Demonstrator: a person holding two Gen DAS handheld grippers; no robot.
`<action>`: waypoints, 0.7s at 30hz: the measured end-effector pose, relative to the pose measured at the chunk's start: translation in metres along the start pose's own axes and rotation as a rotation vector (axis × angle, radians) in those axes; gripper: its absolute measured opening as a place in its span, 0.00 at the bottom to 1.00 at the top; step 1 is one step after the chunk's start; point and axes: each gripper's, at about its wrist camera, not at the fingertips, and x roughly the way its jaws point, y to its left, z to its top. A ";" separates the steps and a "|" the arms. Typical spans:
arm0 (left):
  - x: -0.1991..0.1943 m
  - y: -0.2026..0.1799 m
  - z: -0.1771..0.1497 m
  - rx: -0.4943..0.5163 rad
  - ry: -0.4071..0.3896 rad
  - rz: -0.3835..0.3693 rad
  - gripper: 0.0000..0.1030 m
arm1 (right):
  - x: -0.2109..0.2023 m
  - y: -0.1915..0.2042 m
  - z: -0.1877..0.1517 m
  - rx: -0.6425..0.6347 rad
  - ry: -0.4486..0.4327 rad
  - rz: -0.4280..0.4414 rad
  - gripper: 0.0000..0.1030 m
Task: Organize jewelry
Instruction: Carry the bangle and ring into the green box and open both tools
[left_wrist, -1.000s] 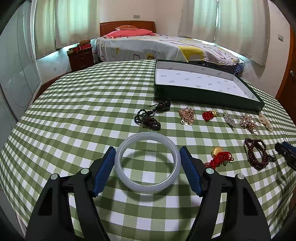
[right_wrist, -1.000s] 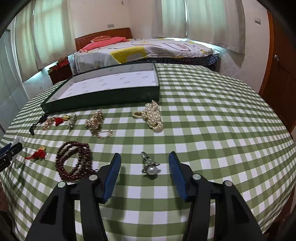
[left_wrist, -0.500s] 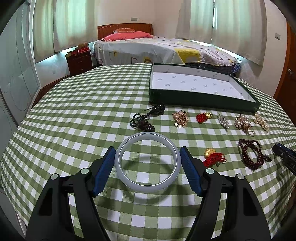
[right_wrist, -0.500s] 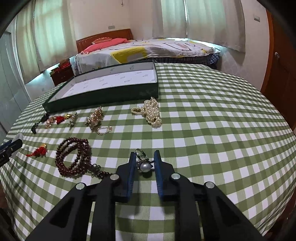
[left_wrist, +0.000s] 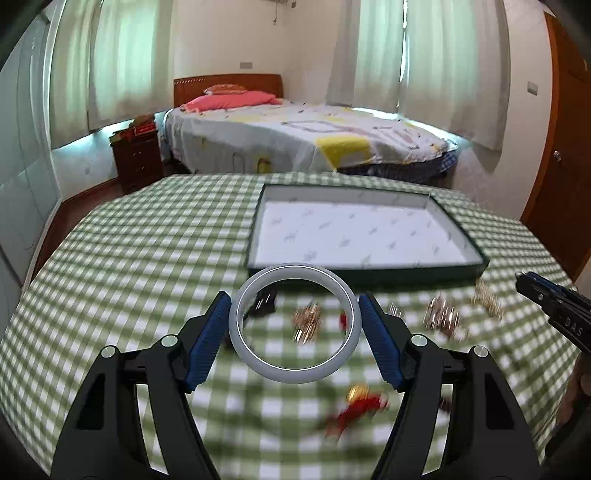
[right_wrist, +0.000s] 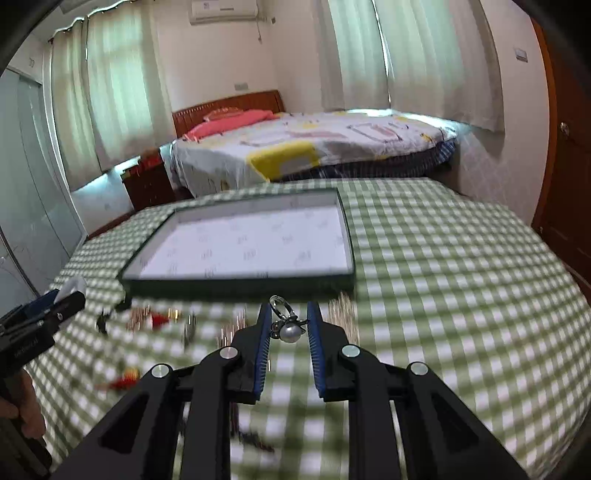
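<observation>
My left gripper (left_wrist: 294, 325) is shut on a pale jade bangle (left_wrist: 240, 338) and holds it above the table, in front of the green tray (left_wrist: 369, 275). My right gripper (right_wrist: 287, 325) is shut on a pearl ring (right_wrist: 289, 331), lifted above the cloth just before the same tray (right_wrist: 240, 284). The tray has a white lining and nothing in it. Loose jewelry lies blurred on the checked cloth: a gold cluster (left_wrist: 308, 325), a red knot charm (left_wrist: 360, 404), gold pieces (left_wrist: 443, 317), a red piece (right_wrist: 159, 318).
The round table has a green checked cloth (left_wrist: 140, 266). The right gripper shows at the right edge of the left wrist view (left_wrist: 554, 306), the left one at the left edge of the right wrist view (right_wrist: 40, 321). A bed (left_wrist: 295, 136) stands behind the table.
Both grippers have risen from the table and moved toward the tray, carrying the bangle and the pearl ring. One second ago the right gripper was open around the ring.
</observation>
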 end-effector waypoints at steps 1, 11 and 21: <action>0.007 -0.003 0.009 0.004 -0.008 -0.005 0.67 | 0.005 0.001 0.007 -0.005 -0.007 0.000 0.20; 0.099 -0.018 0.061 0.002 0.029 -0.029 0.67 | 0.079 -0.011 0.055 0.001 0.020 0.000 0.20; 0.165 -0.012 0.051 0.012 0.167 -0.019 0.67 | 0.133 -0.020 0.046 -0.021 0.157 -0.034 0.20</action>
